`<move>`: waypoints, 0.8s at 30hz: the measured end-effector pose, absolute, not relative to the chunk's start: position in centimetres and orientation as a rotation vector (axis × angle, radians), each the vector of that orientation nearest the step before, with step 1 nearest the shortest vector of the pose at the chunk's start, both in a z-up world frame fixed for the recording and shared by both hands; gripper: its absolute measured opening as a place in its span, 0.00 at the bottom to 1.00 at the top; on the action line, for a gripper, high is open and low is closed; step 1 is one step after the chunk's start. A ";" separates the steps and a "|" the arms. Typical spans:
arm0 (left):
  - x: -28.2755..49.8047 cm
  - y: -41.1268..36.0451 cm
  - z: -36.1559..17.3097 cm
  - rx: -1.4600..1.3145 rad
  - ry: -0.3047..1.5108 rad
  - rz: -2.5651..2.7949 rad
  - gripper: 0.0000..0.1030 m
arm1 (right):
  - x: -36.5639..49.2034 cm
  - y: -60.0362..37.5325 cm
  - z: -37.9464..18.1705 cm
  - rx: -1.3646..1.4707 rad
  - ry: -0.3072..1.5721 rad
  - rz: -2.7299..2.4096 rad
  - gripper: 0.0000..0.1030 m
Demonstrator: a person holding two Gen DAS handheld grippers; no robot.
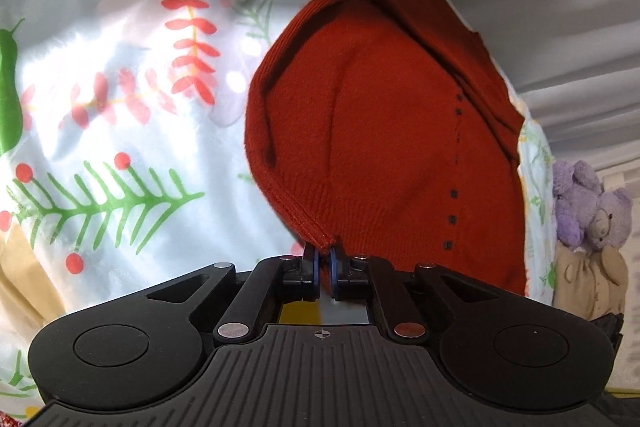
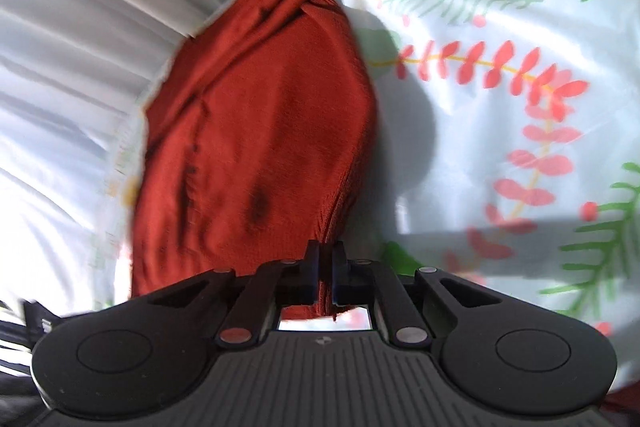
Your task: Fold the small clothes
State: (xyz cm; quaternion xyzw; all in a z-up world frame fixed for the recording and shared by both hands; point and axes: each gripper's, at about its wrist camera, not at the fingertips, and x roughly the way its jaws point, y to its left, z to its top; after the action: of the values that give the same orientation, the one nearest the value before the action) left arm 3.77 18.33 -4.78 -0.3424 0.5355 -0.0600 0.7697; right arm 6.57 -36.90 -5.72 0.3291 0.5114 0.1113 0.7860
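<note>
Rust-red knit fills the middle of both wrist views: a small cardigan (image 1: 384,131) with a row of dark buttons, lying on a white sheet printed with red and green leaves (image 1: 120,75). At lower centre of the left view, the left tool (image 1: 325,259) is pinched tight on the garment's stitched hem corner. In the right view, the right tool (image 2: 326,259) is likewise clamped on a fold of the cardigan's edge. At the left view's right edge sits a purple plush bear (image 1: 600,211).
</note>
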 end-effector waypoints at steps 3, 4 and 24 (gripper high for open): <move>4.9 18.9 -2.5 -0.788 1.057 -0.156 0.06 | 7.5 -37.4 -5.0 0.830 1.018 0.289 0.04; 5.5 19.1 -1.8 -0.799 1.018 -0.165 0.05 | 8.1 -37.5 -4.7 0.852 0.989 0.296 0.04; 18.5 18.1 -2.8 -0.434 0.853 -0.020 0.25 | 21.5 -33.0 -4.3 0.363 0.797 0.089 0.08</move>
State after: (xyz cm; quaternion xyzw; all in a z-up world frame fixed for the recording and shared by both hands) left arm 18.51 18.14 -2.80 -0.2088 0.4105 -0.0095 0.8876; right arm 21.45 -33.00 -4.27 0.1757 0.3858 0.0433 0.9047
